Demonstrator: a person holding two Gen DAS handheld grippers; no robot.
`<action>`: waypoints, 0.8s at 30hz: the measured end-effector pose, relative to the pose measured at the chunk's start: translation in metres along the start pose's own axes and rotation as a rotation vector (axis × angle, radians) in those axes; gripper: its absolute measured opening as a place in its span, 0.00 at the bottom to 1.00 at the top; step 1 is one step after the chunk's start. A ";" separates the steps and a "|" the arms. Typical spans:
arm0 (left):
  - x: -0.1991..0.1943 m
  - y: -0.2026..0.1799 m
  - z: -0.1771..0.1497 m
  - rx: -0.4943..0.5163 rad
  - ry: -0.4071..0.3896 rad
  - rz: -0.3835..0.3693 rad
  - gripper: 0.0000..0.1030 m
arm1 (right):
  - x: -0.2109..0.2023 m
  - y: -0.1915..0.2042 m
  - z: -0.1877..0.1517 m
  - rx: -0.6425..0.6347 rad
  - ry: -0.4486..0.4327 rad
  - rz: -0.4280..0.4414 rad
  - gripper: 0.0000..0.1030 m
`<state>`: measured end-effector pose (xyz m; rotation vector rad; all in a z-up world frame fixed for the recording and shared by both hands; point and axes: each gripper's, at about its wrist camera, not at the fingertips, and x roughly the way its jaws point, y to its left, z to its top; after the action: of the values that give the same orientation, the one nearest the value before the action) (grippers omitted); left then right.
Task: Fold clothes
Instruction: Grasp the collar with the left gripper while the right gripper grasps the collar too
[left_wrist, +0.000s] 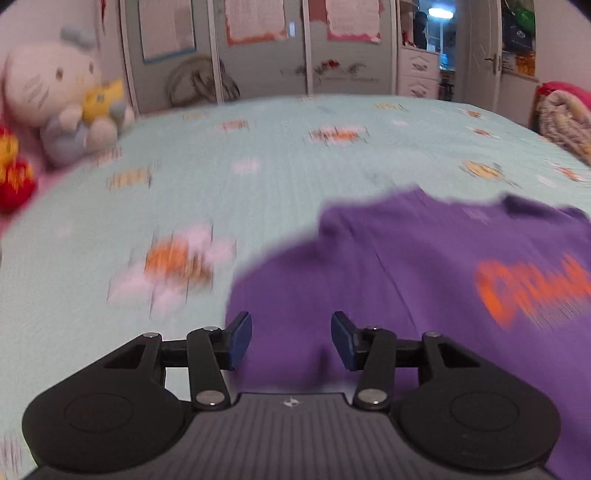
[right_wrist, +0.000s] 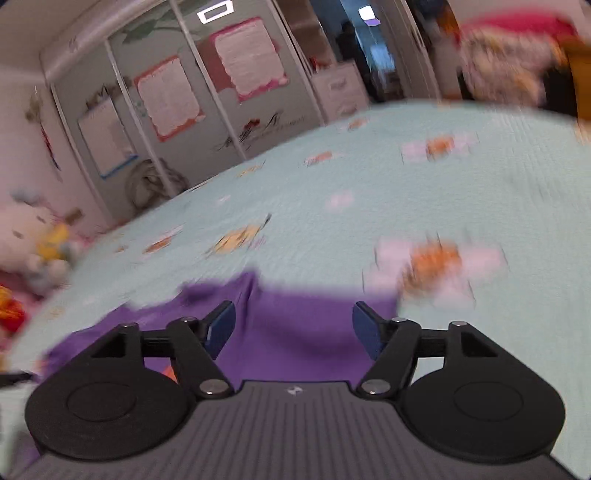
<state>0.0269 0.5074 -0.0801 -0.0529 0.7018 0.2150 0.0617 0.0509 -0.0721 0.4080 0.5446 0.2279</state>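
A purple T-shirt (left_wrist: 424, 266) with orange lettering lies flat on the pale green bedspread (left_wrist: 258, 166). In the left wrist view my left gripper (left_wrist: 291, 339) is open over the shirt's left part, blue pads apart with only cloth seen between them. In the right wrist view my right gripper (right_wrist: 293, 332) is open above the purple T-shirt (right_wrist: 295, 317) near its right edge, nothing held. Both views are motion-blurred.
A white plush toy (left_wrist: 55, 96) and a red and yellow toy (left_wrist: 14, 177) sit at the bed's left. A bundled quilt (left_wrist: 565, 118) lies at the right. Wardrobe doors (left_wrist: 258, 48) and a doorway (left_wrist: 439, 48) stand beyond the bed.
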 end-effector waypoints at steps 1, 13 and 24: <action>-0.017 0.004 -0.014 -0.012 0.013 -0.020 0.52 | -0.020 -0.007 -0.015 0.038 0.022 0.002 0.68; -0.175 0.028 -0.176 -0.309 0.175 -0.151 0.58 | -0.169 -0.017 -0.159 0.320 0.238 0.074 0.69; -0.192 0.014 -0.211 -0.434 0.195 -0.298 0.68 | -0.216 0.001 -0.199 0.368 0.296 0.180 0.68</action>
<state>-0.2532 0.4615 -0.1170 -0.5956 0.8208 0.0729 -0.2260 0.0459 -0.1285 0.7903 0.8459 0.3659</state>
